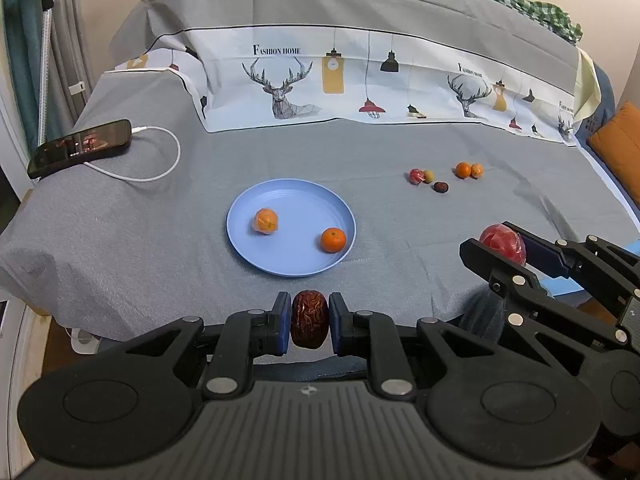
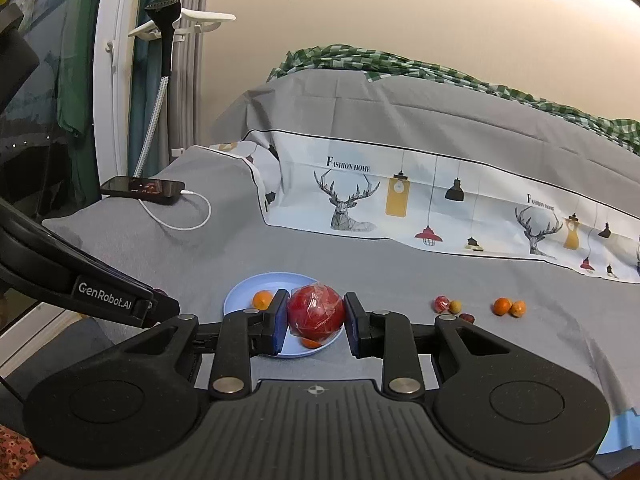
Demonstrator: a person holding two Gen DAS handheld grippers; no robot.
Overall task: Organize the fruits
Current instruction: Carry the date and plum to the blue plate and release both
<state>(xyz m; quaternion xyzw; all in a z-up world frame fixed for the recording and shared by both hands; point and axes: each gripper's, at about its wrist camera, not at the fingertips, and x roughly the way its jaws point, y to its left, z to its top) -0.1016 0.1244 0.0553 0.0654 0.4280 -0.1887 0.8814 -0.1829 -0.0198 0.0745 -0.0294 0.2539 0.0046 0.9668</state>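
Left gripper [image 1: 309, 323] has its jaws clamped tight on a wrinkly dark red date [image 1: 309, 324], held up just short of the blue plate [image 1: 244, 240]. Right gripper [image 2: 316, 317] has its jaws squeezed on a plastic-wrapped red fruit [image 2: 316, 312], in front of that same plate. The plate sits on the grey bed cover [image 1: 400, 220] with two oranges [image 1: 265, 221] in it. Five more small fruits [image 1: 440, 187] lie loose on the cover, well off to the right. A phone [image 1: 80, 148] charges at far left.

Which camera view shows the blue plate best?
The left wrist view: the whole plate shows, with two oranges on it. In the right wrist view the right gripper and its red fruit hide much of it.
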